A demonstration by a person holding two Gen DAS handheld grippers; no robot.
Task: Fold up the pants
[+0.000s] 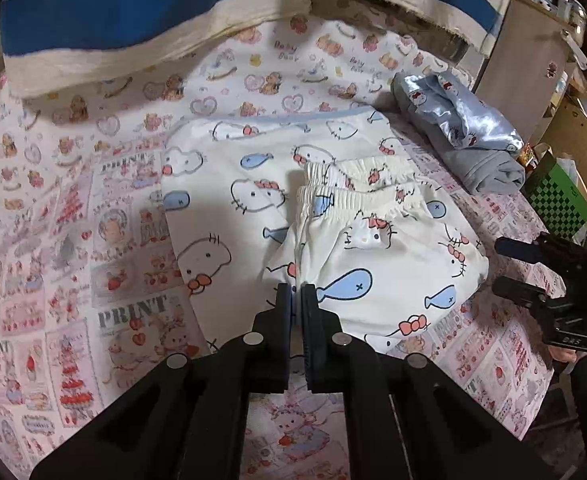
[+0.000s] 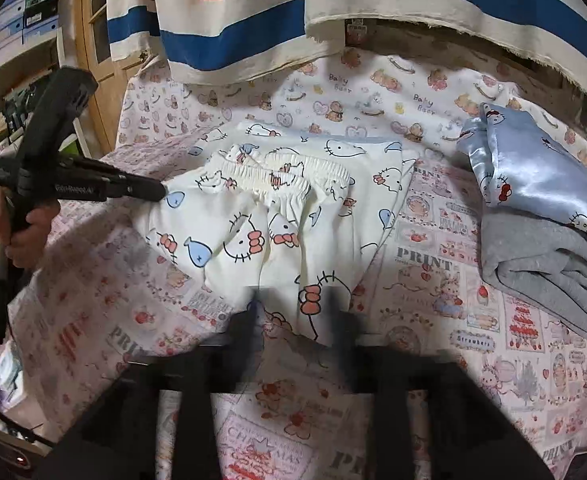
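The white cartoon-print pants (image 1: pixel 373 248) lie folded on the patterned bed cover, elastic waistband (image 1: pixel 357 196) facing away, on top of a matching white piece (image 1: pixel 221 184). My left gripper (image 1: pixel 297 300) is shut, its tips pinching the pants' near left edge. In the right wrist view the pants (image 2: pixel 261 232) lie ahead of my right gripper (image 2: pixel 293 308), which is open and blurred, with its fingers either side of the near fold. The left gripper (image 2: pixel 149 192) shows at the pants' left edge there. The right gripper (image 1: pixel 509 272) shows open at the right in the left wrist view.
A stack of folded blue satin and grey clothes (image 2: pixel 541 216) sits at the right (image 1: pixel 465 136). Striped blue, orange and white cloth (image 2: pixel 253 20) hangs at the back. A wooden cupboard (image 1: pixel 533 56) and green checkered box (image 1: pixel 557 196) stand beyond the bed's right edge.
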